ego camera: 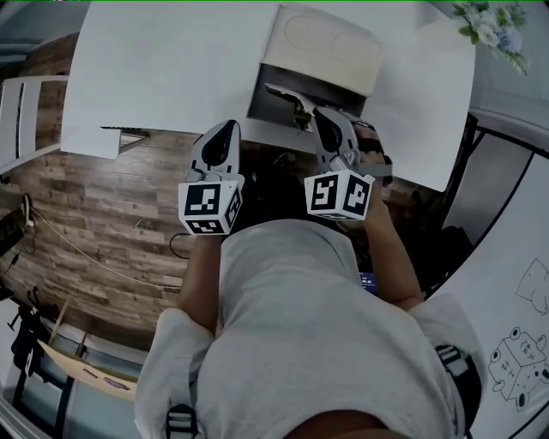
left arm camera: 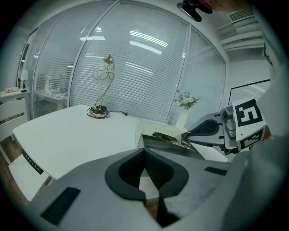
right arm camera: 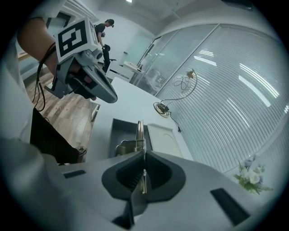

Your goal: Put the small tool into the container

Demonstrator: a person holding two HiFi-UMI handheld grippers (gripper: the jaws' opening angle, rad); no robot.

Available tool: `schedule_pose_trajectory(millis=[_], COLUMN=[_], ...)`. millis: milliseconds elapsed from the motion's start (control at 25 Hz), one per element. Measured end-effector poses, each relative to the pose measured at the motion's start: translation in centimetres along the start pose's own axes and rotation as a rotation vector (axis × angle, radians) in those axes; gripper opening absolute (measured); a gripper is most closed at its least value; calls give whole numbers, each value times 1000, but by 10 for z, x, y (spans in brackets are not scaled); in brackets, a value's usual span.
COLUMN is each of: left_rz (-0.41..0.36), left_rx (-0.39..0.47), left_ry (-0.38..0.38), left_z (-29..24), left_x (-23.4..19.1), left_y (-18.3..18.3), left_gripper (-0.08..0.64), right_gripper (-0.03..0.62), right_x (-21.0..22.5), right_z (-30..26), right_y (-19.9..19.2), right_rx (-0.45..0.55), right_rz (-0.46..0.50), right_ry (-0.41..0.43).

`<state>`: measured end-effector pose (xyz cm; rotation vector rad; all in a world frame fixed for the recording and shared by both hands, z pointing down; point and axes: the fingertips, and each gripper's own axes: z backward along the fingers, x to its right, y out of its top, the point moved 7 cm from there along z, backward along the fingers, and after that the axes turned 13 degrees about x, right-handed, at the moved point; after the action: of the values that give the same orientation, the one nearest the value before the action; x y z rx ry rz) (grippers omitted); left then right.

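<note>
A thin metal tool (ego camera: pixel 287 97) sticks out forward from my right gripper (ego camera: pixel 322 117), which is shut on it. In the right gripper view the tool (right arm camera: pixel 140 135) stands edge-on between the jaws (right arm camera: pixel 143 155), held over the dark open container (right arm camera: pixel 118 133). The container (ego camera: pixel 276 84) sits on the white table with its beige lid (ego camera: pixel 330 47) behind it. My left gripper (ego camera: pixel 228 130) hangs left of the container near the table's front edge, its jaws (left arm camera: pixel 144 155) shut on nothing. The left gripper view shows the tool (left arm camera: pixel 168 137) above the container (left arm camera: pixel 156 143), with the right gripper (left arm camera: pixel 208 128) behind it.
The white table (ego camera: pixel 163 69) has a wire desk lamp (left arm camera: pixel 102 88) with a coiled cord at its far side. A vase of flowers (ego camera: pixel 491 24) stands at the right corner. Wooden floor (ego camera: pixel 94 223) lies below the table edge, and the person's body fills the lower head view.
</note>
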<state>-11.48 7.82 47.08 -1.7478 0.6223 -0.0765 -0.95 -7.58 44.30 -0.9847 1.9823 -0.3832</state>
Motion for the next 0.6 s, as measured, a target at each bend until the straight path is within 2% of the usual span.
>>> schedule_pose_trajectory(millis=[160,600], left_rz=[23,32], left_rx=[0,-14], left_ry=[28,47], left_z=[-5,-10], left_x=[-4,-7], left_y=[-4,-8], left_gripper=[23,23], right_gripper=[28,29], right_x=[1,5], right_z=[-12,-41], right_y=[-3,-12], right_rx=[-12,-62], right_rz=[7,75], right_ry=[24,45])
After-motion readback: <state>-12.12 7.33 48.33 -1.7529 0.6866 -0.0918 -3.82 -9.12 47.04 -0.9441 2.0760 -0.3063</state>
